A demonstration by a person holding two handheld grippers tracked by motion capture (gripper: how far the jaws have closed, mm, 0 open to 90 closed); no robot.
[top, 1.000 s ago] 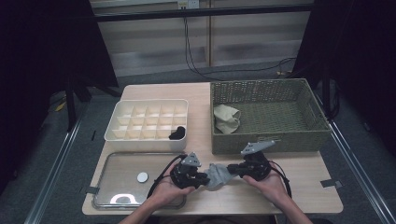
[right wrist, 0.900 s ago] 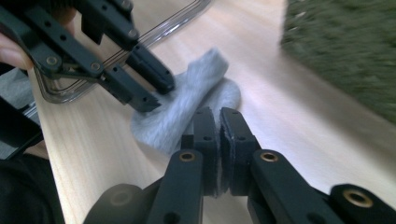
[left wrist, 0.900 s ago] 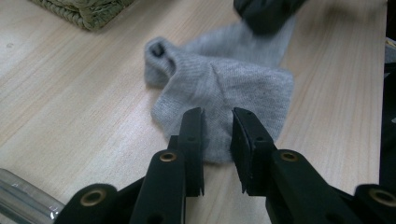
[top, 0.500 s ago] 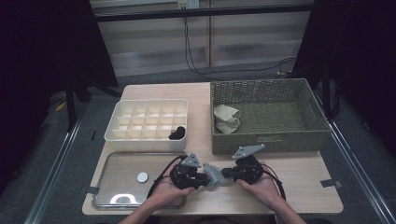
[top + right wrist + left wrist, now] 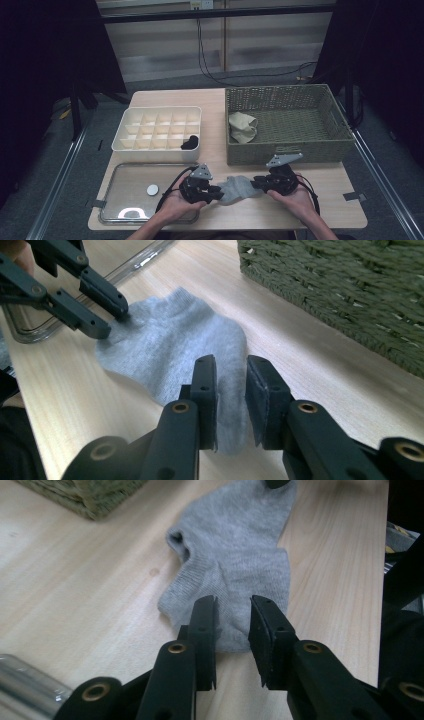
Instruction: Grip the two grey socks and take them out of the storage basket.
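Grey sock [image 5: 237, 187] lies flat on the wooden table [image 5: 320, 207], in front of the wicker basket [image 5: 290, 150]. Left gripper [image 5: 233, 625] straddles one end, jaws spread; right gripper [image 5: 231, 385] straddles the opposite end, jaws likewise apart, neither pinching.

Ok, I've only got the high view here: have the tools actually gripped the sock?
Observer: Not the left one. The left tool is open, with a clear gap between its jaws and the end of the sock lying between them.
Operator: And the right?
Observer: The right tool is open too, with its jaws on either side of the other end.
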